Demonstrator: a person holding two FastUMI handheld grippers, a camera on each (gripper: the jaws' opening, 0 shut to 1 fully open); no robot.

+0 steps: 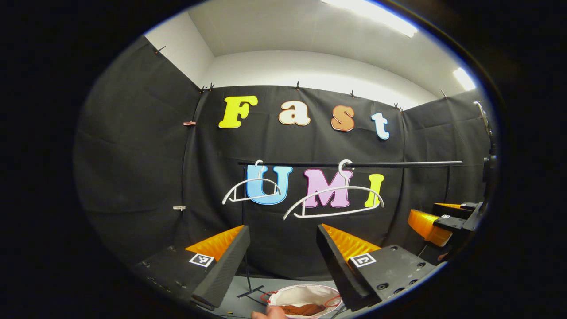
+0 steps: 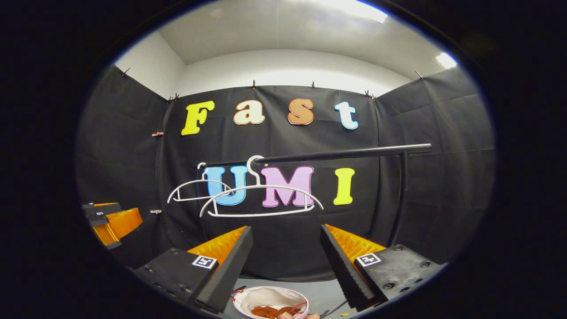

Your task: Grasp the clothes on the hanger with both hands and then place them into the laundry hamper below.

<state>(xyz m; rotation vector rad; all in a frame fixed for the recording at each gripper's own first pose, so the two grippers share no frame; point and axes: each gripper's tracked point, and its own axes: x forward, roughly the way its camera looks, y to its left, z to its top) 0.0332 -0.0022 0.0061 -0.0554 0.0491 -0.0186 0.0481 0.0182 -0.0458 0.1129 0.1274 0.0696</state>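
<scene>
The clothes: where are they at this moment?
In the hamper on the floor, a brown heap low in the left gripper view between the fingers, below the bare hangers.

The left hand-held gripper (image 1: 283, 261) is held level, fingers spread wide with nothing between them. The right hand-held gripper (image 2: 287, 261) sits alongside it, equally wide apart.

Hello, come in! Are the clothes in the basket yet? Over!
Both grippers, left and right, open and holding nothing. Both hangers bare on the rail. Brown clothes in the hamper. Nothing blocking.
</scene>
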